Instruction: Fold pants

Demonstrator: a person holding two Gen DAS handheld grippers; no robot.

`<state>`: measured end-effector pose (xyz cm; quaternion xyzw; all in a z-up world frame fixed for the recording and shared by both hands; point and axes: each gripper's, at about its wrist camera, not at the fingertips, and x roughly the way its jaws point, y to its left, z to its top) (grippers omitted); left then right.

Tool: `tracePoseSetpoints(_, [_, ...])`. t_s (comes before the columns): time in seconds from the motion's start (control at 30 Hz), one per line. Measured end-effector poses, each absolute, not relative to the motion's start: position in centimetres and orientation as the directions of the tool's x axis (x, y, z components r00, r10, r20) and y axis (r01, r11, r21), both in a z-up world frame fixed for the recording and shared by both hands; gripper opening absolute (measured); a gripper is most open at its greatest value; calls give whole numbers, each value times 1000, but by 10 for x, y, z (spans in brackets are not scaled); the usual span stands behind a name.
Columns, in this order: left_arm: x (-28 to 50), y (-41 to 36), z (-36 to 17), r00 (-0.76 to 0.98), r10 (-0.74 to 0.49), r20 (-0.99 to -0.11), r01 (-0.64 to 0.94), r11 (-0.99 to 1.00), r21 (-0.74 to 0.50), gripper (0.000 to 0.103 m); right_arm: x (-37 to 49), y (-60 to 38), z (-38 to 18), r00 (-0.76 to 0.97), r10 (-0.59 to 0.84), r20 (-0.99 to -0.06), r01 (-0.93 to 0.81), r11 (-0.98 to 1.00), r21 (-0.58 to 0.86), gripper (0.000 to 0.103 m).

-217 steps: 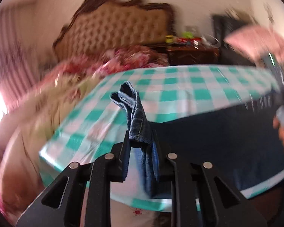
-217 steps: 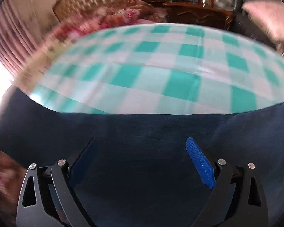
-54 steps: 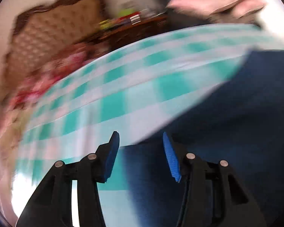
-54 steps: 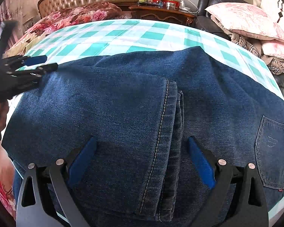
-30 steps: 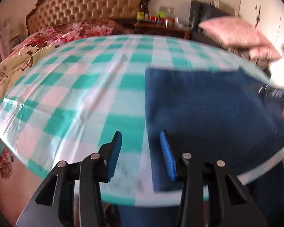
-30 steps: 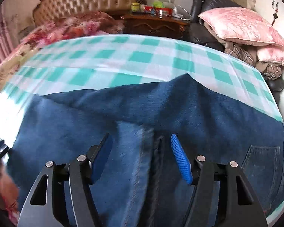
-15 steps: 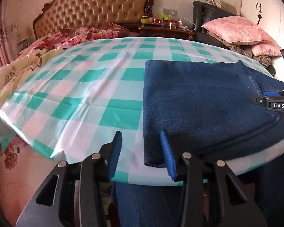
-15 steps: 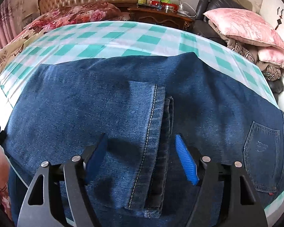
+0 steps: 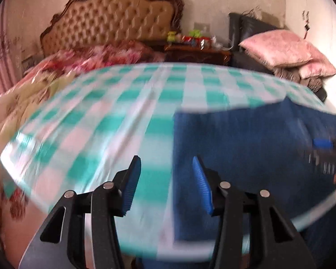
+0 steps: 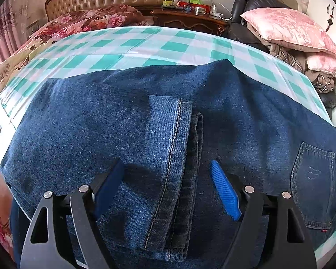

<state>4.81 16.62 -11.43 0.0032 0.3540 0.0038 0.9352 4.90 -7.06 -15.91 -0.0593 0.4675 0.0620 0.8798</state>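
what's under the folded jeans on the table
The jeans lie on a green-and-white checked tablecloth, doubled over on themselves, hems on top. Whatever the denim covers beneath is hidden.

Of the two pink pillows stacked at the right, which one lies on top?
The larger pale pink floral pillow is on top, leaning against the black seat; the smaller pink pillow lies beneath it, nearer the frame's right edge, partly covered.
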Motion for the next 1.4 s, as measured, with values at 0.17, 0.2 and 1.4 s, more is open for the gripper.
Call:
tracePoseSetpoints(0.17, [122,128,-120,704,-19,-710,143,983,116,48,50,-72,-160,551,61,-832,-160,987,-33,78])
tracePoseSetpoints(0.2, [133,117,-123,689,-34,-724,192,972,137,48,50,-72,-160,551,60,-832,-161,986,-36,78])
tracePoseSetpoints(1.4, [-15,186,-158,633,-140,-761,-60,972,-229,35,59,-58,-149,543,51,-838,-160,986,-44,36])
